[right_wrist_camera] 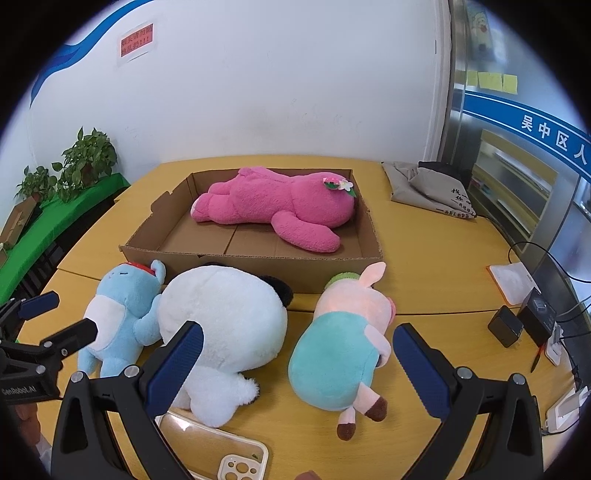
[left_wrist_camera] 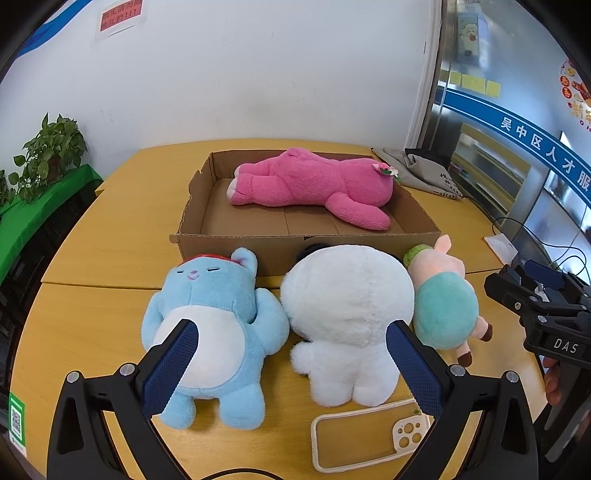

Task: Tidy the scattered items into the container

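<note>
At the far left, potted plants stood on a ledge draped in green cloth, against a white wall that carried a red notice and a blue stripe. The worktop was pale yellow wood, made of sections with visible seams.

The left gripper hovered low over the near edge, its jaws spread wide and holding nothing. Between and beyond them lay a blue plush on its back, arm touching a white plush lying face down just beside it. A clear phone case lay flat on the worktop below the white plush's feet. Against the white plush's right side lay a pig plush in a teal shirt.

Behind those three, touching or nearly touching their heads, sat a shallow cardboard box. A pink plush lay inside along its far wall, a flower on its ear, with the near half of the floor bare.

The right gripper hung over the pig plush, jaws likewise wide apart and empty. Further right on the worktop were a grey cloth bag by the wall, a white pad, black chargers and trailing cables. Glass doors with a blue band of white characters and yellow sticky notes closed off the right side.
</note>
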A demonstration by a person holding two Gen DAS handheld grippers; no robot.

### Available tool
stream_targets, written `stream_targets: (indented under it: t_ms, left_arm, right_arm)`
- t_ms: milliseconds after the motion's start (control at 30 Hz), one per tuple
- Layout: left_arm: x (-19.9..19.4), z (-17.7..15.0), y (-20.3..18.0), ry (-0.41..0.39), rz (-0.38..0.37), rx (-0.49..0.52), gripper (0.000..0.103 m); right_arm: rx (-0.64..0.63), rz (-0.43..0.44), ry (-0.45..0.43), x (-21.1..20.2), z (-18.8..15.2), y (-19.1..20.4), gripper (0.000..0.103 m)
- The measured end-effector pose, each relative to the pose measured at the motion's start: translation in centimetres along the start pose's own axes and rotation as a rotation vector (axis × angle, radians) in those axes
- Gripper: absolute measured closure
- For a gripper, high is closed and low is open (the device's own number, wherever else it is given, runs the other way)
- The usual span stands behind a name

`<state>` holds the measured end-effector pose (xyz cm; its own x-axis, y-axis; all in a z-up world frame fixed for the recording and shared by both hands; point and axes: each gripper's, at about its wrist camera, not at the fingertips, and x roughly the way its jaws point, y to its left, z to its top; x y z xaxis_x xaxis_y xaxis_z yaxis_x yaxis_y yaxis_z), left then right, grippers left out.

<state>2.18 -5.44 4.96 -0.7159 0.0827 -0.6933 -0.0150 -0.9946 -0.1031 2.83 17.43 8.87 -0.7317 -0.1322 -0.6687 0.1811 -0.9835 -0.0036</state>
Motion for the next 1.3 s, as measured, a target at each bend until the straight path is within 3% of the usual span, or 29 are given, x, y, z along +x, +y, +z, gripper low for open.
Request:
stream_targets:
  t_ms: [200,367,600,733,833,933,967,1033,1133,1200,1300]
  left_arm:
    - [0.4,-0.7,4.8,0.021,0.013,-0.052,0.000]
    - [1.3,-1.2,9.0,0.046,0.023,-0.072,0.000]
    - [5.7,-1.6,13.8,0.142,-0.036,-0.112,0.000]
    - [8.6,-0.7,14.8,0.158,-0.177,-0.085,0.000]
    - [11.1,-0.2,14.9,0.209,-0.221,-0.053,0.000]
    - [12.6,-0.3,14.3,0.238,-0.295,-0.016,0.000]
    - [12.8,-0.4,14.1,0.238,-0.302,0.000,0.001]
    - [12.8,-0.7,13.7,0.237,-0.339,0.018,0.018]
    - [12.4,-1.1,13.8,0.238,-0.365,-0.006,0.022]
    - [12.3,-1.2,14.2,0.244,-0.375,-0.033,0.023]
    - [12.2,-1.4,14.5,0.249,-0.380,-0.043,0.025]
  right_arm:
    - [-0.014,0.091,0.020,0.9,-0.1,2.0,0.000]
    - [-0.089,0.184,0.068,2.8,-0.9,7.4,0.000]
    - [-0.121,0.420,0.207,6.9,-2.7,16.0,0.000]
    - [-0.117,0.430,0.276,9.6,-3.5,19.2,0.000]
    - [-0.101,0.399,0.311,11.3,-3.7,20.2,0.001]
    - [-0.098,0.365,0.341,12.7,-4.0,20.4,0.016]
    - [-0.097,0.372,0.358,13.2,-4.3,20.5,0.026]
    - [-0.075,0.405,0.371,13.5,-4.6,20.2,0.032]
    - [-0.037,0.428,0.377,13.8,-5.1,19.9,0.031]
    - [0.017,0.441,0.399,14.4,-5.4,19.5,0.022]
    - [0.015,0.444,0.401,14.8,-5.9,20.0,0.020]
